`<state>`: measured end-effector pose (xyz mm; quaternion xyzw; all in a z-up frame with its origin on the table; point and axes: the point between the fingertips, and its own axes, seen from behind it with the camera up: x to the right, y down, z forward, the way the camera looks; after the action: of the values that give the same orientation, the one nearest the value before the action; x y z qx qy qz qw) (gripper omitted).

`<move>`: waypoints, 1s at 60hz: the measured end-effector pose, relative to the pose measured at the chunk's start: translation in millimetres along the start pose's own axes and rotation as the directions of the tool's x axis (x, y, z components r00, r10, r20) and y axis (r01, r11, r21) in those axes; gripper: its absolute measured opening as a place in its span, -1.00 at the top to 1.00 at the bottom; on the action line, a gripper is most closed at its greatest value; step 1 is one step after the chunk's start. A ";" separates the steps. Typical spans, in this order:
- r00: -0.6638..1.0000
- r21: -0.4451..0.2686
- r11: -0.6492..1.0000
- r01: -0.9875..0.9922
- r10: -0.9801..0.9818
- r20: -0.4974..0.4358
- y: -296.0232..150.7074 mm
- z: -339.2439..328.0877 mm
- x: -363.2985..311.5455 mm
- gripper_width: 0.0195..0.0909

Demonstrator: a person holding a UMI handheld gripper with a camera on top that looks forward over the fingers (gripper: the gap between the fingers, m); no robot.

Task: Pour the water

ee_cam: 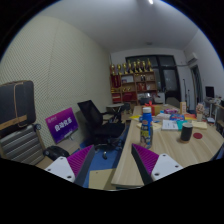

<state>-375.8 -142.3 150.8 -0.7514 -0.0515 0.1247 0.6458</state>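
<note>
A: Which containers are showing?
B: A clear bottle [147,130] with a blue label is standing upright on the wooden tabletop [132,160], beyond the tongs [113,163]; a dark cup [186,132] is standing apart from it. Their contents are not making themselves out.
A: And the tongs?
B: They are spreading wide, magenta pads [82,160] facing inward, gripping nothing.
A: What is proving hard to read?
B: Small clutter [170,118] farther along the tabletop; a black office chair [97,122] and a shelf [133,82] are sitting behind.

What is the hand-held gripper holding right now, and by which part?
Nothing. The hand-held gripper is open, its fingers apart with empty space between them. The bottle stands on the table beyond the fingertips, untouched.
</note>
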 end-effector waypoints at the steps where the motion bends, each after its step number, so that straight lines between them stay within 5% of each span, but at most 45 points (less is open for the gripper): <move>1: 1.000 0.001 1.000 0.000 0.000 -0.006 -0.3 0.7 5.8 -0.75; 33: 0.984 0.006 0.994 0.113 -0.111 -0.141 -3.8 125.1 160.5 -0.76; 60: 0.975 0.050 0.988 0.146 -0.135 -0.178 -36.2 227.6 194.5 -0.75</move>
<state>-243.2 127.9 132.3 -0.7332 -0.0440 0.0139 0.6784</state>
